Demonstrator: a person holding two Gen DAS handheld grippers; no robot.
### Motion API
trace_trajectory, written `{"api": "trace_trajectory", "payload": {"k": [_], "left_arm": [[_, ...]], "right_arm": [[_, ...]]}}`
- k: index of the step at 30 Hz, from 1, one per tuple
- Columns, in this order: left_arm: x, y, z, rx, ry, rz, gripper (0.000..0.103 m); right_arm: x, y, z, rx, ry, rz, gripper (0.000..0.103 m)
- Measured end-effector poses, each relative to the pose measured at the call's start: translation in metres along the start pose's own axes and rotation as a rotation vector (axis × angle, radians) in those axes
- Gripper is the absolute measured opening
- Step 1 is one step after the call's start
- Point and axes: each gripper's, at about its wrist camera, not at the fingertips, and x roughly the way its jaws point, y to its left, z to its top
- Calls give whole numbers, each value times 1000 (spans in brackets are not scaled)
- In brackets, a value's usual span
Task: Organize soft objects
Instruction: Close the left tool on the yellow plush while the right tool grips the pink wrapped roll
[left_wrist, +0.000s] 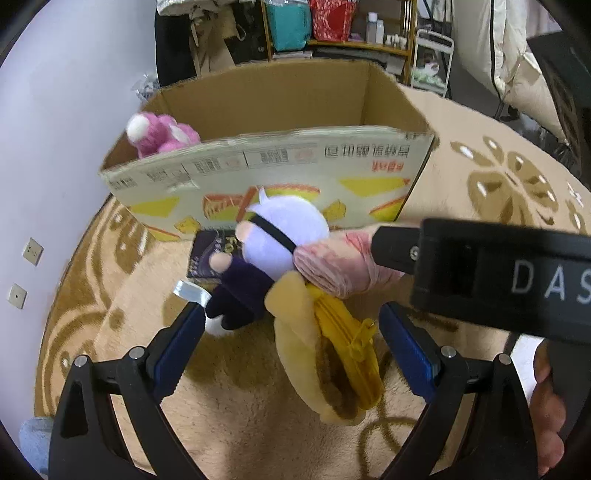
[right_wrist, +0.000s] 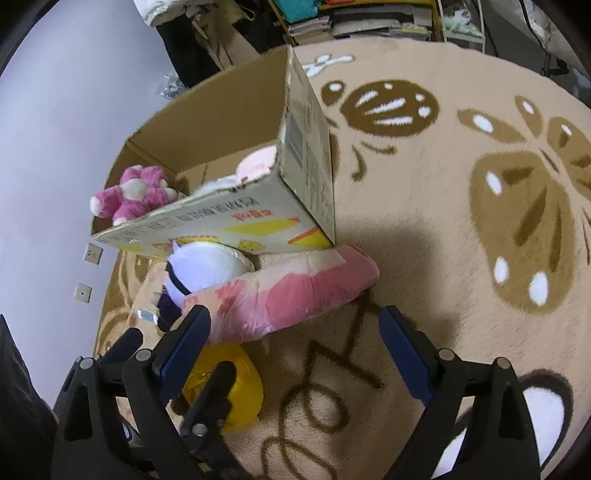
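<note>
Partly hidden behind the right gripper (left_wrist: 380, 247), a pink soft roll (right_wrist: 295, 291) lies near the cardboard box (left_wrist: 273, 177); it perhaps touches the pale plush (left_wrist: 284, 236). Both grippers, including the left gripper (left_wrist: 291, 332), stand spread, empty.

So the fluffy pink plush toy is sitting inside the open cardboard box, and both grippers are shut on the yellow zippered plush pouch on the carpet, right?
Not quite. The fluffy pink plush toy is inside the open cardboard box, but neither gripper is shut. The left wrist view shows the left gripper open around the yellow zippered plush pouch on the carpet, and the right wrist view shows the right gripper open too.
</note>
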Motion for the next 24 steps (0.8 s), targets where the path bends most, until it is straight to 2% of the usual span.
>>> {"api": "trace_trajectory", "payload": {"k": [6,8,13,16,24], "left_arm": [[14,4,-4,-39,41,10,94],[18,7,-6,-56,63,-2,90],[33,14,-13,-99,142,-77,55],[32,15,-15,-94,137,-88,52],[24,6,-18,14,128,-28,50]], "right_arm": [[13,-1,-1,24,43,33,97],[17,-2,-1,35,64,41,97],[27,-8,-1,72,94,61,97],[33,-11,2,83,101,41,97],[56,-8,10,104,118,-5,97]]}}
